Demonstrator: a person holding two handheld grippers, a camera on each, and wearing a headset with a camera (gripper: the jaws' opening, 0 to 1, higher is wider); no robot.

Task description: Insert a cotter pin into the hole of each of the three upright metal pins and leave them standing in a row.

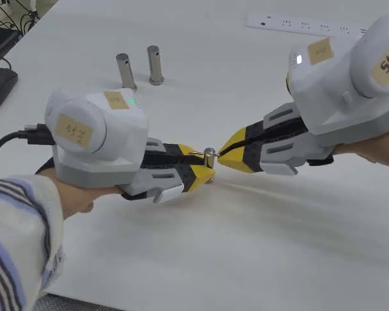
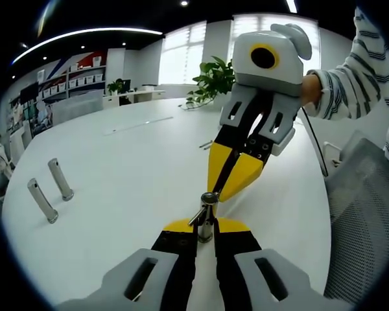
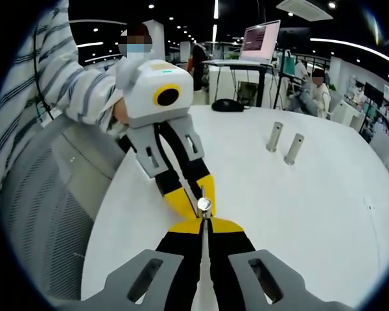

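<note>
On white table (image 1: 259, 246), with left gripper (image 1: 207, 175) clamped on pin (image 1: 209, 157), right gripper (image 1: 220, 155) pinching cotter pin (image 2: 198, 216): steady both, push straight through.

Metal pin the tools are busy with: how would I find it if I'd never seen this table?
Look at the big white table, then at its near middle, where the left tool and right tool meet nose to nose. The metal pin sits right between them, pinched by the left tool. The two other metal pins stand free farther back, nothing touching them.
</note>
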